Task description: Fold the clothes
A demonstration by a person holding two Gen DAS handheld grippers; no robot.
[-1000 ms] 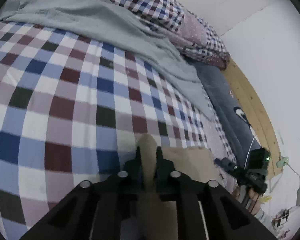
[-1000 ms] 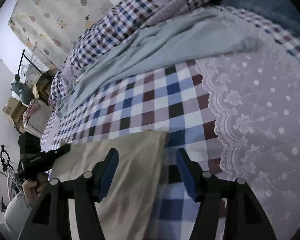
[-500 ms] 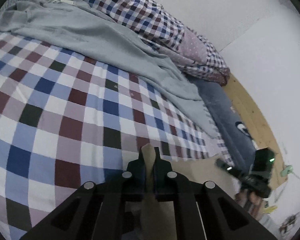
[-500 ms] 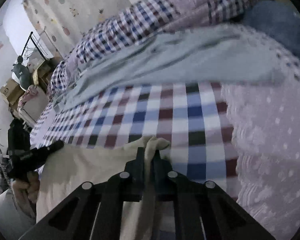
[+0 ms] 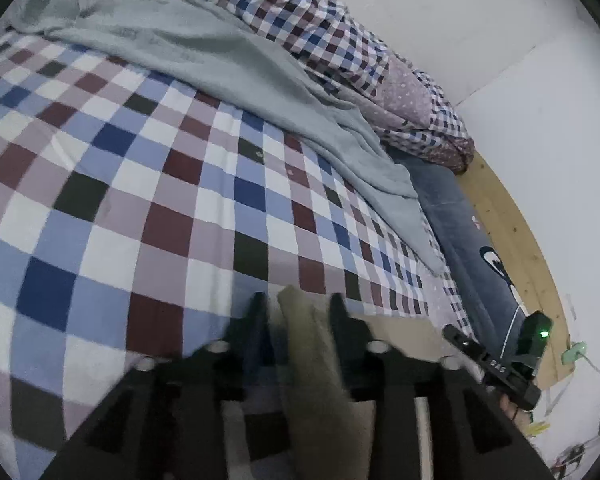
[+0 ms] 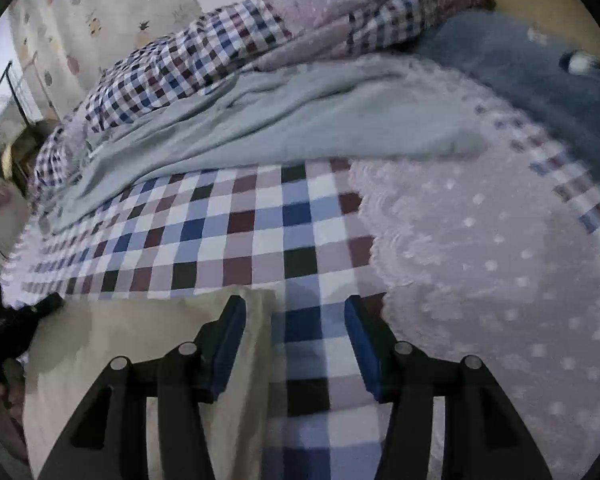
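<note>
On the checked bedspread [image 5: 148, 184], close to the person's edge of the bed, lies the beige cloth [image 6: 132, 344], flat and pale, its far hem running across from one gripper to the other; that hem is the long axis, and each tool sits at one end of it. The left gripper [image 5: 298, 308] has its jaws parted a little, with a raised ridge of the cloth's corner standing between them; the fingers look near it but not pressed on it, though blur makes the contact hard to judge. The right gripper [image 6: 294, 314] is spread wide; its left finger [image 6: 228, 336] rests over the cloth's right corner, while the gap between the jaws shows only bedspread, so the cloth lies to that tool's left and nothing is pinched. In the left view the right gripper [image 5: 496, 360] shows beyond the cloth, its green light on. The cloth itself looks thin and soft, smooth in the middle, with a slightly rumpled edge at the right corner; it would drape readily if lifted. My judgement is that a fold has just been laid down, and the next grasp depends on reaching the near or side edges. Farther up the bed a grey garment [image 5: 204, 52] lies unfolded, well apart.
</note>
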